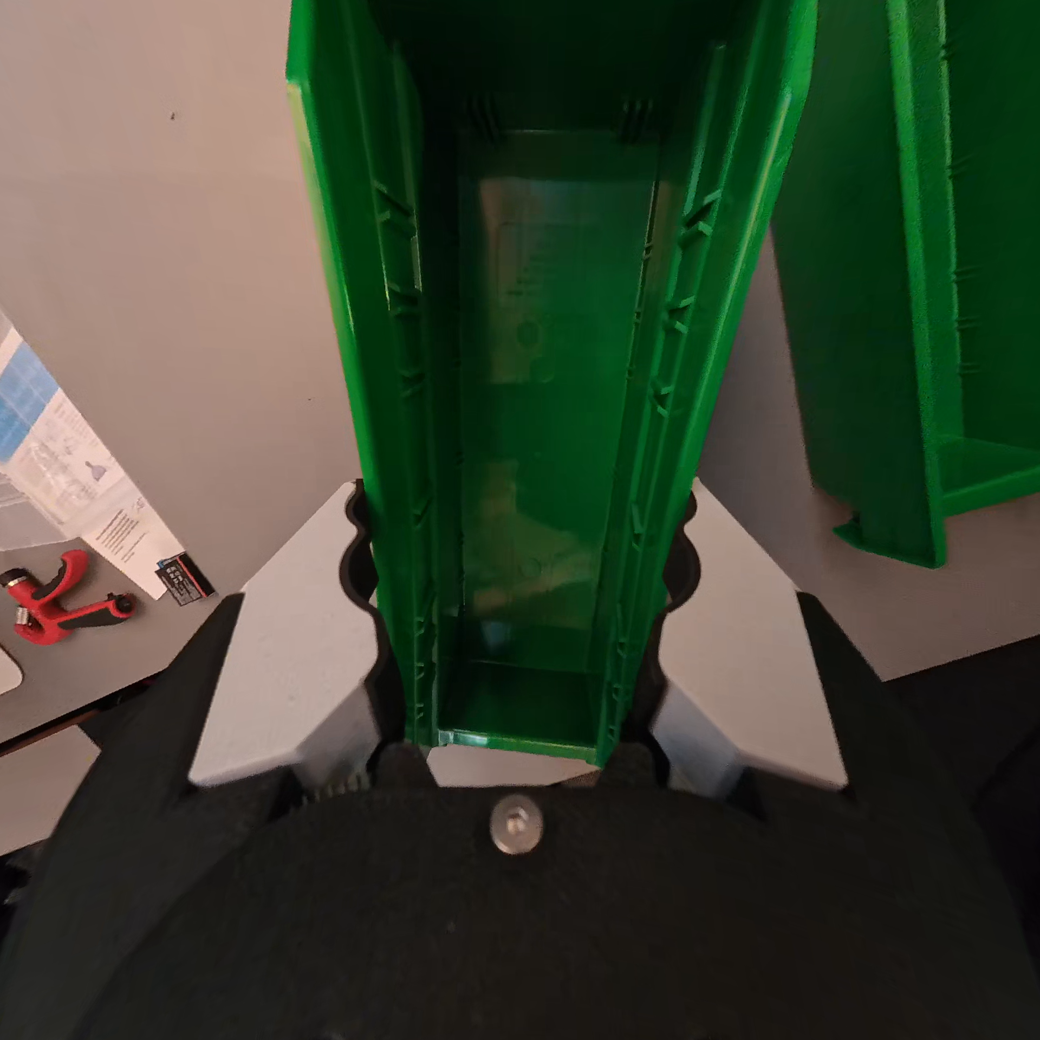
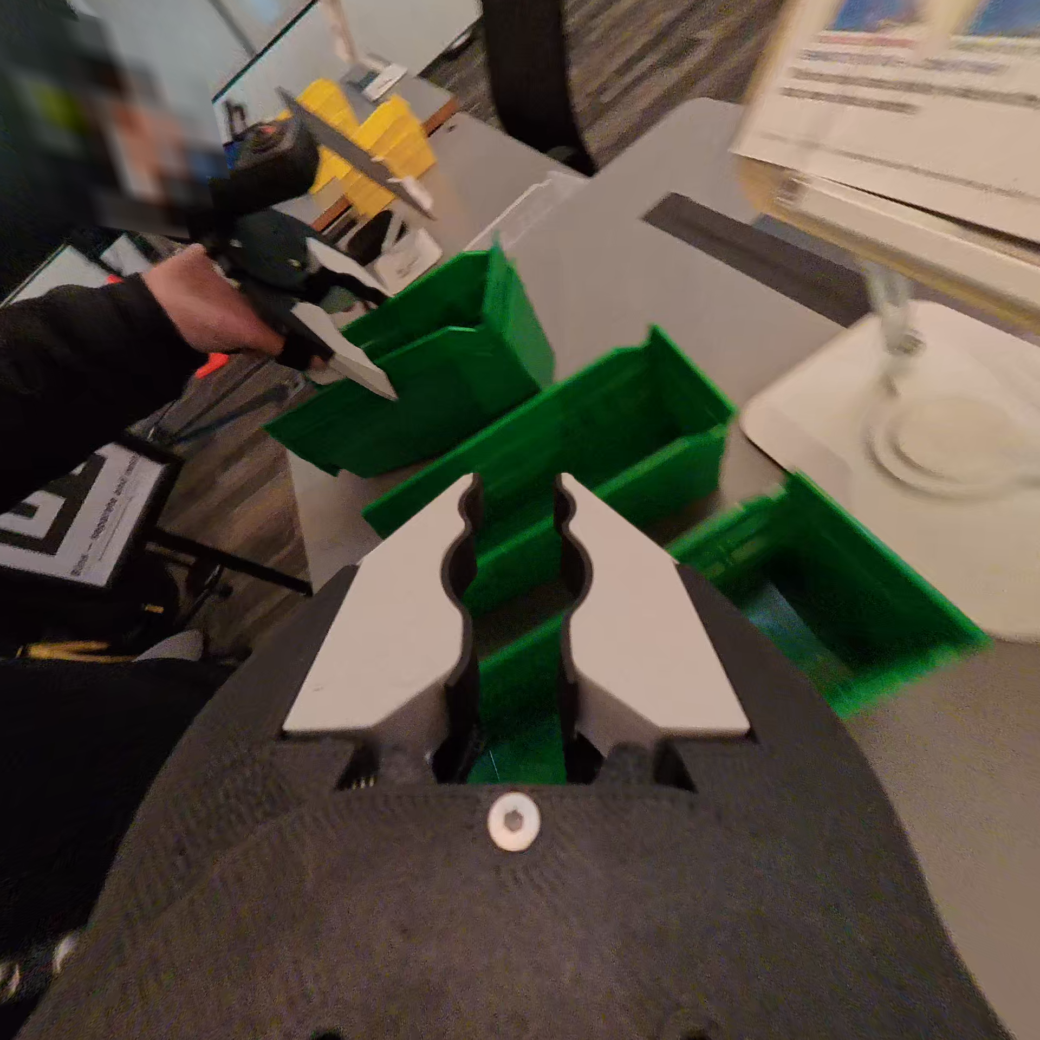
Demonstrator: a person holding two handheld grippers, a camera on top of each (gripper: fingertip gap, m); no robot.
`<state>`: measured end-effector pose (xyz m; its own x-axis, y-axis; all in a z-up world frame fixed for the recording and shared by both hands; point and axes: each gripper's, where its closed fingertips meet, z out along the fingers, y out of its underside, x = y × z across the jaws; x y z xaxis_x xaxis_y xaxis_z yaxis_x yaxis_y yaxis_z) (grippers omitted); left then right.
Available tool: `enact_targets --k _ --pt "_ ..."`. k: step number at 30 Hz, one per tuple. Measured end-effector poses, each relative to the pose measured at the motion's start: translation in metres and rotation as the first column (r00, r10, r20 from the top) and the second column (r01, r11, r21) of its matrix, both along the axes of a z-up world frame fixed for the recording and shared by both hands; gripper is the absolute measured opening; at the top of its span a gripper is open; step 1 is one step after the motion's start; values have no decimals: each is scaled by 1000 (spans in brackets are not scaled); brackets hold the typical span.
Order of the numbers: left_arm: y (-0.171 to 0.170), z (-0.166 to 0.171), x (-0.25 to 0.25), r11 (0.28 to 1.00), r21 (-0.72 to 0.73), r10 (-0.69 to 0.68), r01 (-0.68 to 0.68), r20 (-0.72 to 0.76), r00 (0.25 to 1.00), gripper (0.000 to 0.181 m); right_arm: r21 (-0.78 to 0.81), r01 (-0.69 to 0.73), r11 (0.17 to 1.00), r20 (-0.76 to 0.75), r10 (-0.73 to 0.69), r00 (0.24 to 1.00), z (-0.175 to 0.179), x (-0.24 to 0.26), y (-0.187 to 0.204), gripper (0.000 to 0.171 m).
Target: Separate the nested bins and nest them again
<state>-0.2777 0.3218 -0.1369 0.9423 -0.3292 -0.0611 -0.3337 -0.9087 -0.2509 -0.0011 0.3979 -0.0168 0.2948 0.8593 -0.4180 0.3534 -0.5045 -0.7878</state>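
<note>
Clutter at far left of the left wrist view: red-and-black pipe cutter lying on the grey surface; just behind it a printed sheet with blue panels and a small black label, print too small to make out; further right, left tool clamped on the left bin, one black ridged pad pressed to each long outer wall near the bin's open near end; bin green, long and narrow, stretching away from the camera, floor glossy with a faint moulded mark, unreadable; just right of it and apart, middle bin, same green.

Right wrist view, again from the left: black-and-white marker card low at the edge, its line of print blurred; black sleeve and hand gripping the left tool at the left bin; yellow bins on a farther surface behind; at centre, right tool nearly closed, green plastic of the middle bin filling the narrow gap between the fingers right down to the throat, so seemingly pinched on that bin's near wall; right bin just beside, open side up, on the surface; white lamp base beyond it; printed box at top right, lettering smeared by blur.
</note>
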Motion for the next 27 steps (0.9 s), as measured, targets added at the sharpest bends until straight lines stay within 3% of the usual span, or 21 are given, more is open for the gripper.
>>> enact_targets --k 6,9,11,17,27 --pt "-6 -4 8 1000 -9 -11 11 6 1000 104 97 -241 966 91 232 968 -19 -117 -9 30" --pt "-7 -3 8 1000 -4 -1 1 11 1000 104 171 -348 922 263 297 918 -62 -155 -3 32" --pt "-7 -1 9 1000 2 8 -8 27 1000 104 180 -385 905 288 326 900 -80 -173 -3 31" --pt "-7 -2 7 1000 0 12 -12 22 1000 104 300 -439 847 346 332 878 -91 -197 0 26" --pt "-3 1 3 1000 22 11 -11 12 1000 98 271 -488 830 472 328 818 -128 -199 4 20"
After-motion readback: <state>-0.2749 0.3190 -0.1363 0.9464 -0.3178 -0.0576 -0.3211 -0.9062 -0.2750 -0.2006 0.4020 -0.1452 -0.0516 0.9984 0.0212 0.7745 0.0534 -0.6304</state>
